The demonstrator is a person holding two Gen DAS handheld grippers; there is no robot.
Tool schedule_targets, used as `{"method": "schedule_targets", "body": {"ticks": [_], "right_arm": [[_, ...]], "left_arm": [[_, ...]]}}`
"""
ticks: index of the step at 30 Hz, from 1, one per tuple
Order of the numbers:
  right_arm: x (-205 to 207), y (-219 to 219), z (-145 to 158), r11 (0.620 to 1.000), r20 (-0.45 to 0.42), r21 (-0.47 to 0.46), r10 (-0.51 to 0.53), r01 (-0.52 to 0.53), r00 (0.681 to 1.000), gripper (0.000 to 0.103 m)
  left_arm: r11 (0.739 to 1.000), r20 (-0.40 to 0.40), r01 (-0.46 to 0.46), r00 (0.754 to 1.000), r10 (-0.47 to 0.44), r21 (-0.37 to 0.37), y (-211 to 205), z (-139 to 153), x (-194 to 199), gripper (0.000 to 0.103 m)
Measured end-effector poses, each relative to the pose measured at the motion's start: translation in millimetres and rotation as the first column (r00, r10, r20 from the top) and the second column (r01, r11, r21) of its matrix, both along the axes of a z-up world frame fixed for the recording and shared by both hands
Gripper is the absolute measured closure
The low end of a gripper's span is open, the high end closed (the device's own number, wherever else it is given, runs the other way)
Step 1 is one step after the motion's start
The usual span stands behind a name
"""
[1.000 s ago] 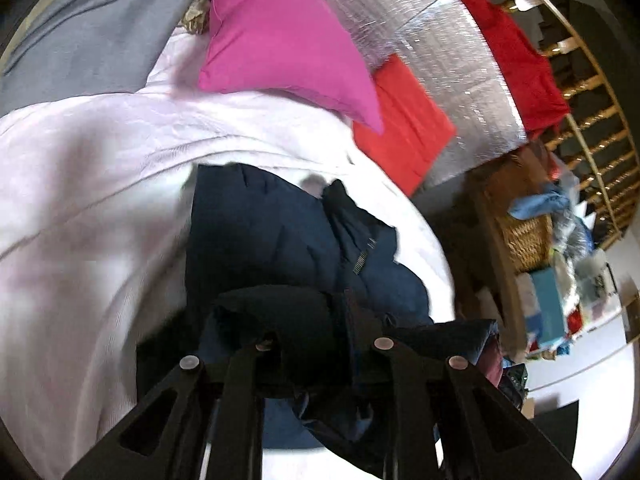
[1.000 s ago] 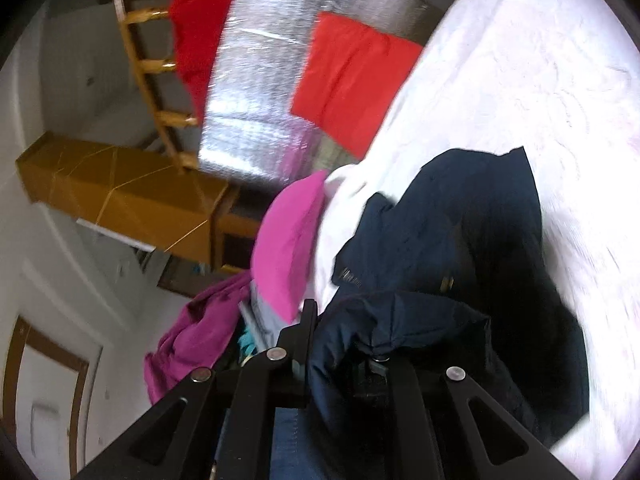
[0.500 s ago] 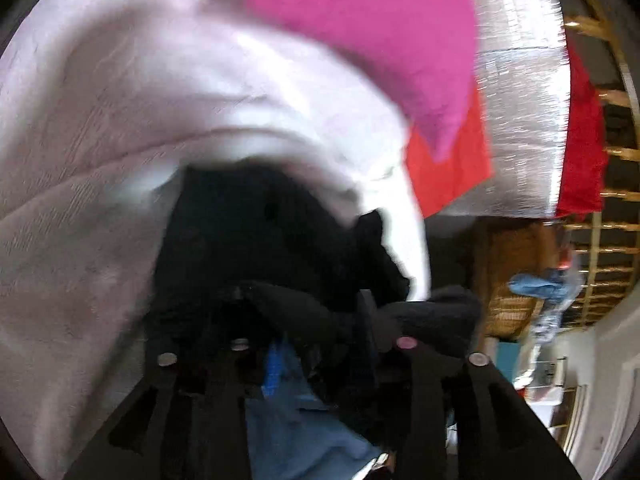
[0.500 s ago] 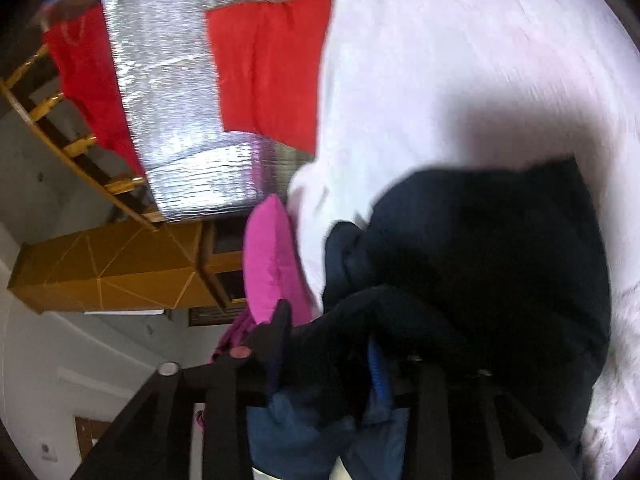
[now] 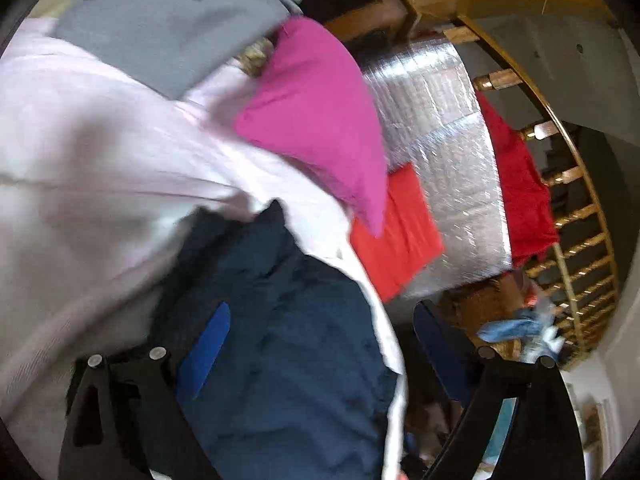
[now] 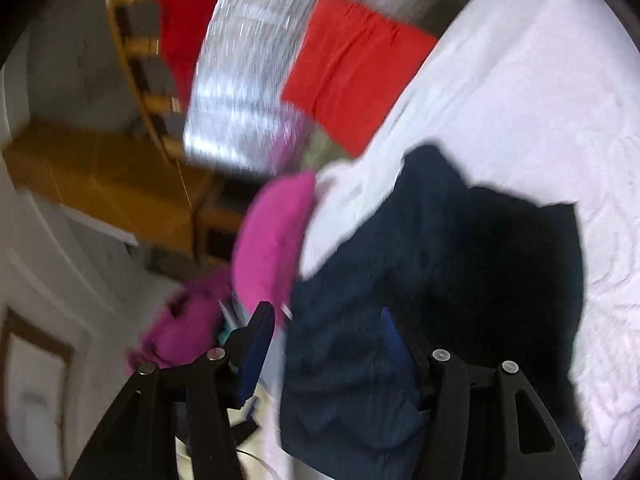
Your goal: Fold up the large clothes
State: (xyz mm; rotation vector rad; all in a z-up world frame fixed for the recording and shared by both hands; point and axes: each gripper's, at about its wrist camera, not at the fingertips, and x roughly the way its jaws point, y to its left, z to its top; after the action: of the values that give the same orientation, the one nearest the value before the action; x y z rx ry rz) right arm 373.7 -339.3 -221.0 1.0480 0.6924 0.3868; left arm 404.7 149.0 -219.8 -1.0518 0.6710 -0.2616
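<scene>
A dark navy padded jacket (image 5: 288,340) lies folded on the white bed cover (image 5: 100,168). It also shows in the right wrist view (image 6: 440,272) on the same white cover (image 6: 520,92). My left gripper (image 5: 320,344) is open, its blue-padded fingers (image 5: 204,348) spread wide over the jacket, holding nothing. My right gripper (image 6: 324,344) is open too, its jaws apart just above the jacket's near edge, empty.
A magenta pillow (image 5: 320,132) and a grey garment (image 5: 168,28) lie at the head of the bed. A red cloth (image 5: 400,232), a silver foil sheet (image 5: 444,168) and a wooden railing (image 5: 576,216) stand beside the bed. Clutter sits below the bed edge (image 5: 520,328).
Both grippers were shut on the navy jacket and carrying it; now both have opened and let it go, and the jacket lies on the bed.
</scene>
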Motion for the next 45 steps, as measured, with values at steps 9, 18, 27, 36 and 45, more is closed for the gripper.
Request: {"method": "schedule_targets", "body": {"ticks": [9, 18, 27, 36, 45], "right_arm": [[57.3, 114.3, 14.2, 0.959, -0.028, -0.25, 0.133, -0.136, 0.991, 0.046], [148.8, 180.8, -29.9, 0.905, -0.18, -0.383, 0.125, -0.187, 0.976, 0.066], [111.6, 131.1, -9.5, 0.941, -0.119, -0.311, 0.102, -0.134, 0.988, 0.058], [1.1, 36.1, 8.1, 0.916, -0.105, -0.402, -0.048, 0.002, 0.993, 0.05], [-14.7, 6.1, -22.2, 0.921, -0.212, -0.39, -0.067, -0.021, 0.975, 0.054]], "left_arm": [[0.865, -0.183, -0.143, 0.948, 0.258, 0.481, -9.0, -30.5, 1.8, 0.01], [0.803, -0.279, -0.071, 0.917, 0.286, 0.592, -13.9, -44.3, 11.9, 0.01], [0.717, -0.253, -0.038, 0.922, 0.294, 0.696, -18.1, -31.4, 16.8, 0.01], [0.675, -0.233, 0.048, 0.954, 0.187, 0.737, -33.5, -18.3, 16.5, 0.01], [0.597, -0.287, 0.122, 0.939, 0.188, 0.793, -42.1, -31.7, 20.4, 0.009]]}}
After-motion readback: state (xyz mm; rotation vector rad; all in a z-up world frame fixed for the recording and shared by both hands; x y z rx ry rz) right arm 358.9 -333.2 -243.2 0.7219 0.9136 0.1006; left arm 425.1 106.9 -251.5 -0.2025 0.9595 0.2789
